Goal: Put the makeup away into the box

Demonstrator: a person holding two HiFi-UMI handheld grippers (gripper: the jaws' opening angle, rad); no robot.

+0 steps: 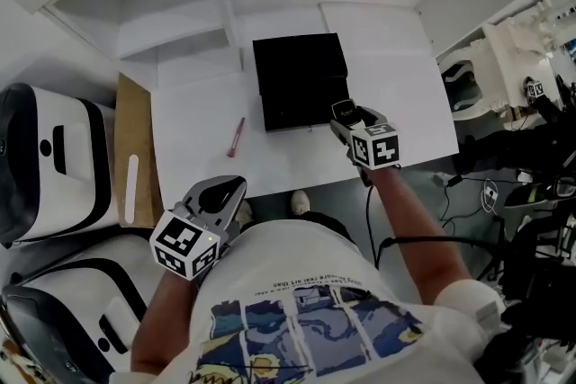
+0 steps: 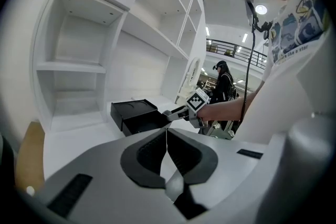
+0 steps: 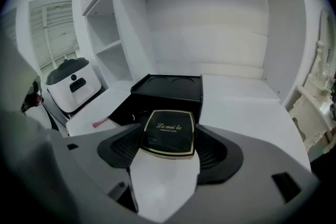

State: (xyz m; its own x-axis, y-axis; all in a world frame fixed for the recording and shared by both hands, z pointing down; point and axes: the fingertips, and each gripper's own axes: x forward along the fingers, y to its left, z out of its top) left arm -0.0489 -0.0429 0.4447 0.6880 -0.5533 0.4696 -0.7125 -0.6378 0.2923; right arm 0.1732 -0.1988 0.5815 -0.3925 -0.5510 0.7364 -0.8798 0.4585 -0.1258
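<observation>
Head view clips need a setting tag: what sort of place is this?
Probably a staged vanity corner in a large hall: a white table against built-in white shelves, with a railed upper gallery behind.

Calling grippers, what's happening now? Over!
Left gripper shut, empty. Right gripper shut on black compact, at the black box's near edge. Pink pencil lies left of box, nothing in the way.

Your right gripper [image 3: 169, 129] has smooth, matt grey plastic shells and dark ribbed pads [image 3: 122, 147]. The compact [image 3: 167, 136] between them is glossy black with a shiny gold-coloured rim. Just ahead of that gripper, the box [image 3: 168, 92] looks matt black. The desk [image 3: 247, 107] beneath is smooth white.
</observation>
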